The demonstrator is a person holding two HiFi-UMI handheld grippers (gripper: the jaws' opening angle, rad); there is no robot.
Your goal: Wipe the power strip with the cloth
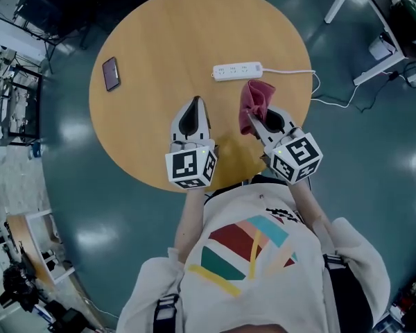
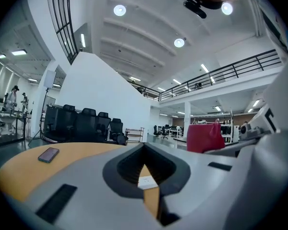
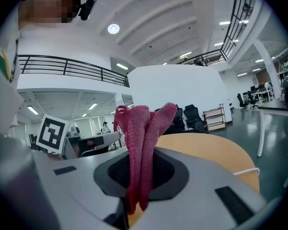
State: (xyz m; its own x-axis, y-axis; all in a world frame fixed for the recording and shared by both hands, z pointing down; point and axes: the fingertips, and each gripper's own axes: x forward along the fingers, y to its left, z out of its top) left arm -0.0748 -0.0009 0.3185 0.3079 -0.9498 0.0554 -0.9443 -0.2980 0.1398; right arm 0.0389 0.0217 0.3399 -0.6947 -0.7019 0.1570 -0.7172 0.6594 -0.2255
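A white power strip (image 1: 237,71) lies on the round wooden table (image 1: 152,40), its cord trailing off to the right. My right gripper (image 1: 252,120) is shut on a red cloth (image 1: 254,101), which stands up from the jaws just short of the strip; in the right gripper view the folded cloth (image 3: 141,147) rises between the closed jaws. My left gripper (image 1: 193,105) hovers over the table to the left of the cloth, shut with nothing in it. Through its closed jaws the left gripper view shows a sliver of the power strip (image 2: 145,181) and the red cloth (image 2: 205,137) at right.
A dark phone (image 1: 111,73) lies on the table's left side, also seen as the phone (image 2: 48,154) in the left gripper view. The strip's white cable (image 1: 333,101) loops over the floor toward a desk leg (image 1: 376,69) at right.
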